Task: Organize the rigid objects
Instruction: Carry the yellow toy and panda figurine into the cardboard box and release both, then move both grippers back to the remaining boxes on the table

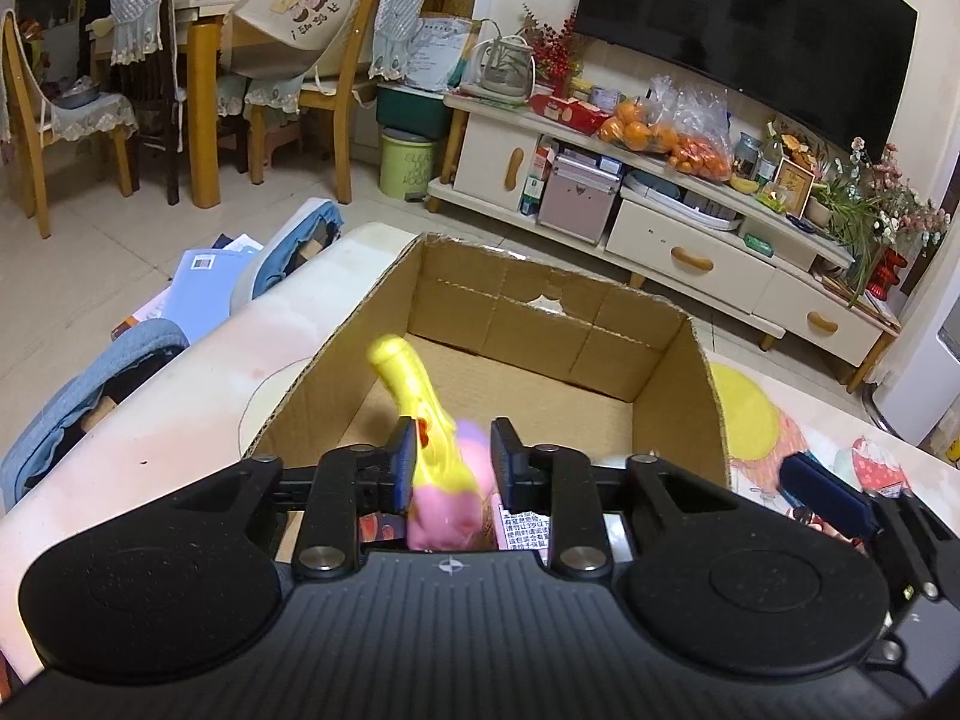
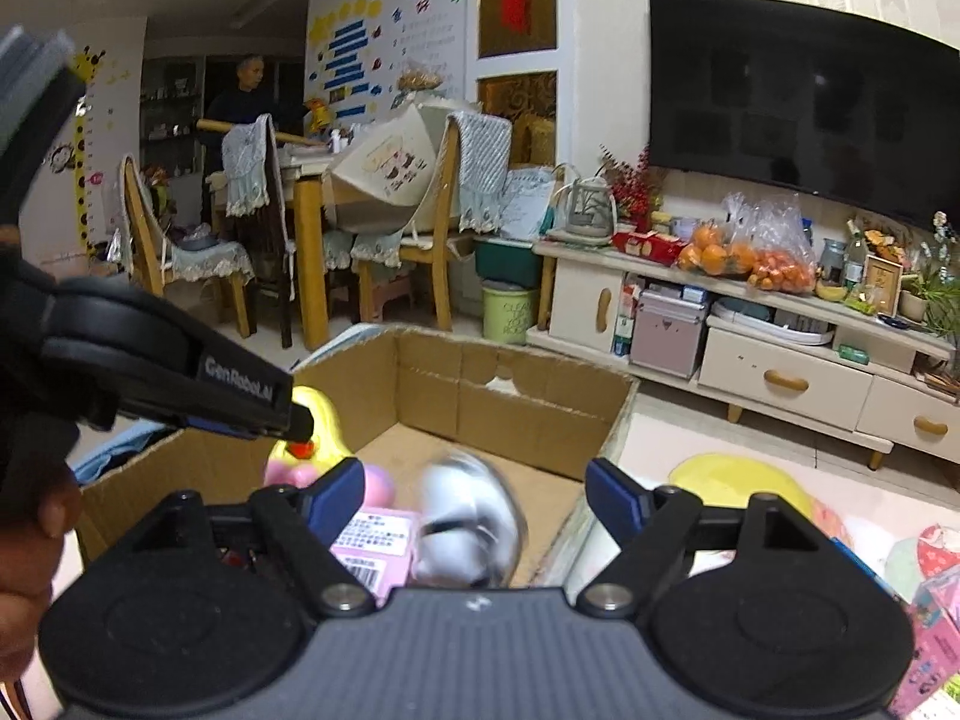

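Note:
An open cardboard box stands on the table; it also shows in the right wrist view. My left gripper is shut on a yellow and pink plastic toy and holds it over the box's near side; the toy also shows in the right wrist view. My right gripper is open over the box. Below it a blurred white and grey object is inside the box, free of the fingers. A pink labelled box lies in the cardboard box beside it.
The table has a cartoon-print cover to the right of the box. Pink packages lie at the far right. A blue padded chair stands left of the table. A TV cabinet and dining chairs stand beyond.

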Demonstrator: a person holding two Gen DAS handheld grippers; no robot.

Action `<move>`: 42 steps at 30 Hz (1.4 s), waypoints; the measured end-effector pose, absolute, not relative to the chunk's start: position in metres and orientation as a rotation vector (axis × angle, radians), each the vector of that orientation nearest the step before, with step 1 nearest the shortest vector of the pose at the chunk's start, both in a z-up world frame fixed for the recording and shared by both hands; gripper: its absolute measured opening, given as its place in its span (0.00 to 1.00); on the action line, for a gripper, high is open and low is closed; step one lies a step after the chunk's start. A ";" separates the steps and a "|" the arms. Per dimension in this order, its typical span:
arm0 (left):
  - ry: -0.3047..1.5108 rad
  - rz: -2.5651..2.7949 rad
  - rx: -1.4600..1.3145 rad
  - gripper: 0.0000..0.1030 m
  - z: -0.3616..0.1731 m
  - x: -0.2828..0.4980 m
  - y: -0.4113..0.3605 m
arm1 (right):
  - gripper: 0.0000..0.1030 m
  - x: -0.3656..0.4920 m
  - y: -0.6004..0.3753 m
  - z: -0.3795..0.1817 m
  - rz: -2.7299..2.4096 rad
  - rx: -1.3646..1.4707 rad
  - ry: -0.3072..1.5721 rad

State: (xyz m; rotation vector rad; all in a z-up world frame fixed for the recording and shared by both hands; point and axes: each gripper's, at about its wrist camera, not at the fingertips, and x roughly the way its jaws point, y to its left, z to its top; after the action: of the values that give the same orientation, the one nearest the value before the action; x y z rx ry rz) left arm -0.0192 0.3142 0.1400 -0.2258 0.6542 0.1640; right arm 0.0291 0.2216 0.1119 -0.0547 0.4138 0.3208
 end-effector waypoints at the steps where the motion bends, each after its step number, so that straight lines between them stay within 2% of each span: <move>1: 0.649 0.163 -0.226 0.40 0.141 -0.020 0.314 | 0.81 0.025 0.219 0.113 0.315 -0.046 0.407; 3: 0.635 0.162 -0.222 0.56 0.143 -0.022 0.313 | 0.82 0.021 0.214 0.115 0.302 -0.032 0.396; 5: 0.619 0.154 -0.207 0.59 0.145 -0.025 0.310 | 0.82 0.015 0.208 0.115 0.288 -0.016 0.390; 15: 0.575 0.107 -0.161 0.88 0.144 -0.031 0.297 | 0.83 -0.012 0.184 0.113 0.224 0.029 0.379; 17: 0.570 0.091 -0.152 0.94 0.143 -0.032 0.295 | 0.86 -0.017 0.180 0.112 0.208 0.030 0.375; 30: 0.552 0.015 -0.126 1.00 0.139 -0.034 0.290 | 0.89 -0.044 0.150 0.102 0.143 0.082 0.376; 42: 0.550 -0.045 -0.083 1.00 0.138 -0.034 0.287 | 0.90 -0.063 0.124 0.093 0.104 0.099 0.349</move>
State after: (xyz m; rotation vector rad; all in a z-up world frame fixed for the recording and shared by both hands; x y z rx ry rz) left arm -0.0339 0.2867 0.1377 -0.0828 0.5501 -0.0447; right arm -0.0625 0.1243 0.0932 0.0991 0.3494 0.1039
